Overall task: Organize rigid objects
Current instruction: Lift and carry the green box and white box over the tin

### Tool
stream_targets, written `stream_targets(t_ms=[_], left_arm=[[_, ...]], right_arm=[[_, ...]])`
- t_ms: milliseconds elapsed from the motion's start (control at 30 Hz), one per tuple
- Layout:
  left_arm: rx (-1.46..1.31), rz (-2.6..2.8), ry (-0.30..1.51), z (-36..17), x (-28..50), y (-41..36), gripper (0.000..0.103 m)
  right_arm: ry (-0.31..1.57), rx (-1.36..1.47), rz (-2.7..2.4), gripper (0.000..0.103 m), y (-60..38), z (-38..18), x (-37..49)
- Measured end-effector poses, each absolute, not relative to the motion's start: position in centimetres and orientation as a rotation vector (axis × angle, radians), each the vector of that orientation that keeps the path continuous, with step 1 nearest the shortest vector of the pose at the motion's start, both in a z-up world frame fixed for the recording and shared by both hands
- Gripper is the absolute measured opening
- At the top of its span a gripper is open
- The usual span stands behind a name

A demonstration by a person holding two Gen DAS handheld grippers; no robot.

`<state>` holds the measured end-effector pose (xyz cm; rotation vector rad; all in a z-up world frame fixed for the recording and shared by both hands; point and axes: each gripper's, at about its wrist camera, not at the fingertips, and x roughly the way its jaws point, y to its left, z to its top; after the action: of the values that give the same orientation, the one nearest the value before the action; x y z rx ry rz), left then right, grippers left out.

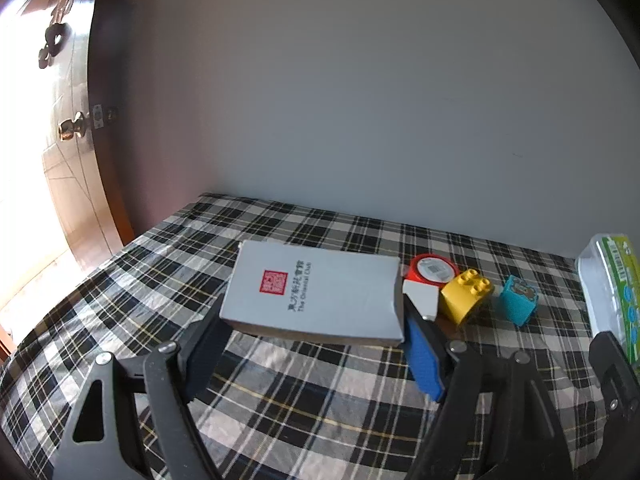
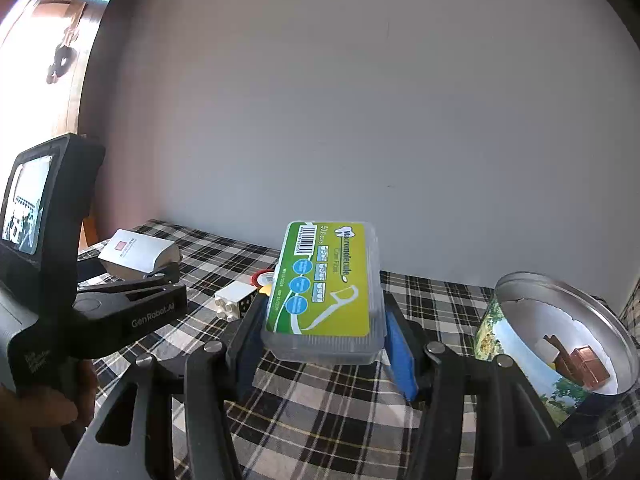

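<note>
My left gripper (image 1: 312, 320) is shut on a grey box with a red seal (image 1: 316, 290) and holds it above the plaid cloth (image 1: 304, 404). The box also shows at the left of the right wrist view (image 2: 136, 254). My right gripper (image 2: 320, 334) is shut on a clear floss-pick box with a green and yellow label (image 2: 330, 284), also at the right edge of the left wrist view (image 1: 612, 284). Right of the grey box lie a red round container (image 1: 434, 270), a white brick (image 1: 422, 298), a yellow brick (image 1: 464, 294) and a teal cube (image 1: 518, 300).
A tin can with a printed landscape label (image 2: 556, 340) stands at the right of my right gripper. A grey wall (image 1: 360, 100) bounds the table at the back. A wooden door with a knob (image 1: 74, 128) is at the left.
</note>
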<state>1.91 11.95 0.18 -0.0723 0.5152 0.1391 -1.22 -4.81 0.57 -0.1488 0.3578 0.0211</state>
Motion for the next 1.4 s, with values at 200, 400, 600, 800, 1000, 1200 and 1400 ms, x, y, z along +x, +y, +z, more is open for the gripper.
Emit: stream_targets(t_ms=[200,400,600,800,1000,1200,1400], left_arm=[[-0.065,0.130,0.506,0.2,1.4,11.2,0.079],[-0.043,0.129,0.493,0.3,1.1,10.2,0.079],[-0.035,0.123,0.491,0.4,0.9,9.6,0.079],[-0.019,0.118,0.487,0.5,0.7,8.8,0.079],[-0.010,0.102,0.485,0.5,0.2,7.7,0.079],[-0.004,0.082,0.485,0.6,0.0,6.5,0.079],[-0.007,0.063,0.492,0.4,-0.2,5.2,0.079]], right_arm=[[0.354,-0.153,0.014,0.057,-5.8,0.7,-1.8],[0.349,-0.160,0.003,0.057,-6.5,0.8,-2.3],[0.344,-0.169,-0.003,0.057,-6.9,1.0,-2.9],[0.344,-0.159,-0.011,0.057,-7.6,1.2,-3.0],[0.341,-0.171,-0.018,0.057,-8.6,1.3,-3.5],[0.332,-0.182,-0.034,0.057,-10.1,1.5,-4.0],[0.330,-0.175,-0.051,0.057,-11.9,1.8,-4.4]])
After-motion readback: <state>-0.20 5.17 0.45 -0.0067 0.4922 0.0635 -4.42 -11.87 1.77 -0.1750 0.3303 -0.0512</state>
